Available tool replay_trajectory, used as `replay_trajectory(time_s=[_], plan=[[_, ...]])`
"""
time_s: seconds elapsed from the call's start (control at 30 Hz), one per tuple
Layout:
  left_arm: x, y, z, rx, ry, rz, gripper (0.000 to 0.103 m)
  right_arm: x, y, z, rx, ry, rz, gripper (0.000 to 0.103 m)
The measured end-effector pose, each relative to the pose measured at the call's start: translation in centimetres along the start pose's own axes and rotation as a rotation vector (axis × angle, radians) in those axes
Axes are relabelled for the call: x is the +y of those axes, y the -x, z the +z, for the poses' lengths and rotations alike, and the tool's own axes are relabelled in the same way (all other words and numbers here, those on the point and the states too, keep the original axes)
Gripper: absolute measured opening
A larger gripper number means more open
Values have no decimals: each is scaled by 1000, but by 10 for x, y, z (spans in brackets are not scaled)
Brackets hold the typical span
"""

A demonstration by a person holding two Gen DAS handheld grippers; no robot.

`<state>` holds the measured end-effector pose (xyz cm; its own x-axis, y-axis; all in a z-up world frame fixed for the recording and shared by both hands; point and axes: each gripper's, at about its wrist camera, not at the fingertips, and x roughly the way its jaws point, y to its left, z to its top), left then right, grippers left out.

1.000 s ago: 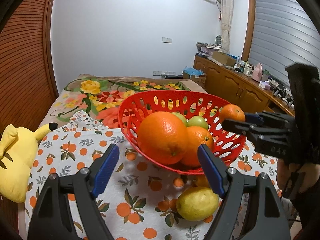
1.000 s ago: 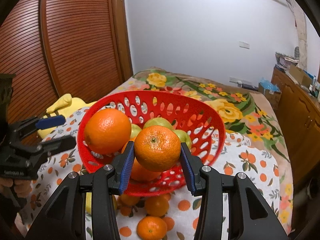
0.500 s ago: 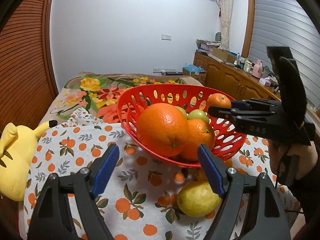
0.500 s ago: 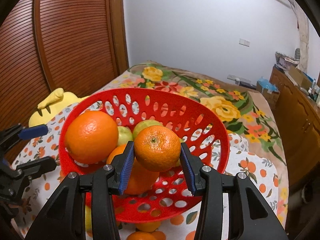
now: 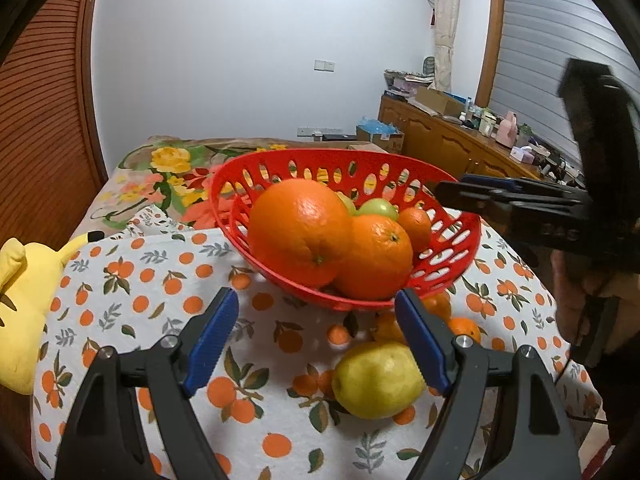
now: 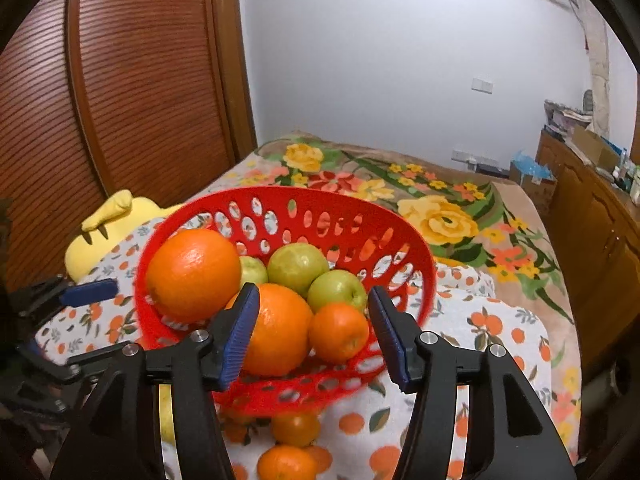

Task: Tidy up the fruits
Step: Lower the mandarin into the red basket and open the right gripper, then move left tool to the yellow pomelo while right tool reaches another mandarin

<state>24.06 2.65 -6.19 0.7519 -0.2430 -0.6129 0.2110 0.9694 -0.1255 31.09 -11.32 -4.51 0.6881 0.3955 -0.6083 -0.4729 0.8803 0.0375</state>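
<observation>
While the right gripper [image 6: 314, 330] spreads its fingers, the small orange [image 6: 338, 332] between them rests in the red basket [image 6: 416, 264], clear of both pads, beside a bigger orange [image 6: 276, 330] and three green fruits [image 6: 298, 266]. Its stem end cannot be made out. On the right gripper's side, faint embossed letters show in the left view, too blurred to read. Only that view shows the lemon [image 5: 378, 380] on the tabletop [image 5: 132, 292], long axis across the frame, between the wide, empty fingers of the left gripper [image 5: 316, 338].
</observation>
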Motion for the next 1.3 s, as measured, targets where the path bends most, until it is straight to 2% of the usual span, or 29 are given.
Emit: replay_trajectory(time_s=[0.17, 0.37, 0.7, 1.2, 1.3], plan=[[-7, -3, -9, 18, -5, -19, 81, -2, 26, -19, -3, -26, 16, 60], [-16, -9, -18, 40, -16, -40, 81, -7, 34, -45, 30, -62, 4, 60], [-25, -14, -27, 76, -37, -53, 81, -1, 9, -76, 134, -58, 37, 59], [-21, -18, -32, 103, -28, -55, 81, 10, -13, -104, 247, -46, 76, 50], [-23, -20, -33, 110, -32, -61, 81, 11, -16, -106, 259, -39, 73, 44]])
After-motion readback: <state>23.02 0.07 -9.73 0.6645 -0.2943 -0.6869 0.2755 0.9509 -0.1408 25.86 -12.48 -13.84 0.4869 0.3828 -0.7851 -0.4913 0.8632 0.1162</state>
